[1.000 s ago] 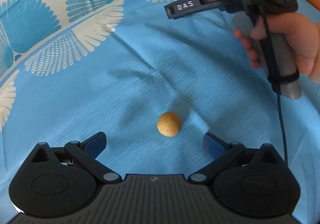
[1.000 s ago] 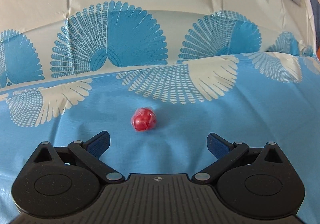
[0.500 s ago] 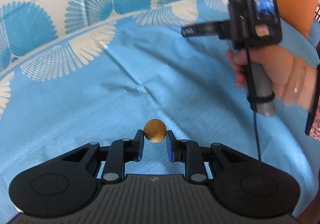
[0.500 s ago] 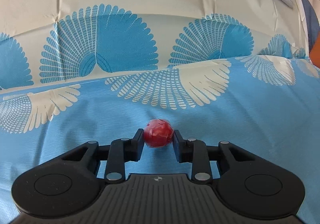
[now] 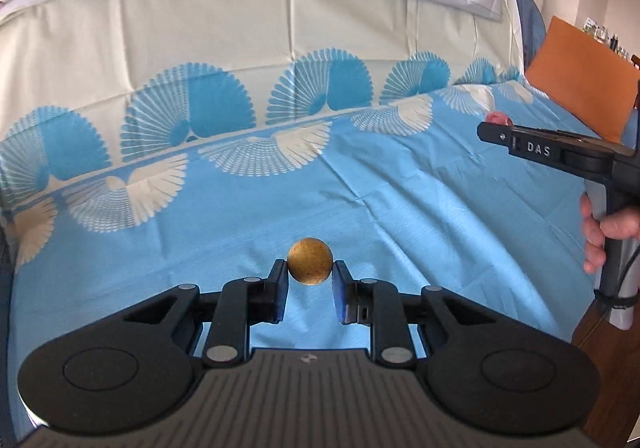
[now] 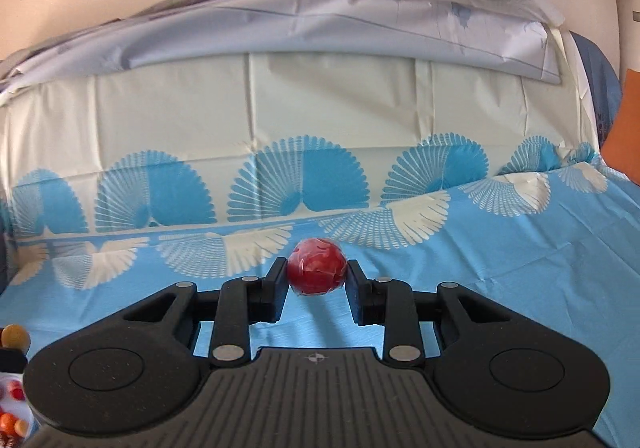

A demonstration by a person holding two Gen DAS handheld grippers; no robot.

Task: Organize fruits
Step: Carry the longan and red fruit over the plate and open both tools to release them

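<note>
I am gripping a brown round fruit [image 5: 310, 261] in my left claw [image 5: 310, 280] and a red round fruit [image 6: 317, 267] in my right claw [image 6: 317, 280], both lifted off the blue tablecloth [image 5: 400, 228], so carrying them to the fruit plate [image 6: 16, 412] at near left probably comes next.

Left gripper [image 5: 310, 282]: my two fingers are squeezed close, gripping a small brown ball [image 5: 310, 261] at the tips, low in the middle of the left view.
Right gripper [image 6: 317, 278]: my fingers pinch a red ball [image 6: 317, 267] the same way.
Right hand [image 5: 604, 236]: at the right edge of the left view, wrapped around my handle.
</note>
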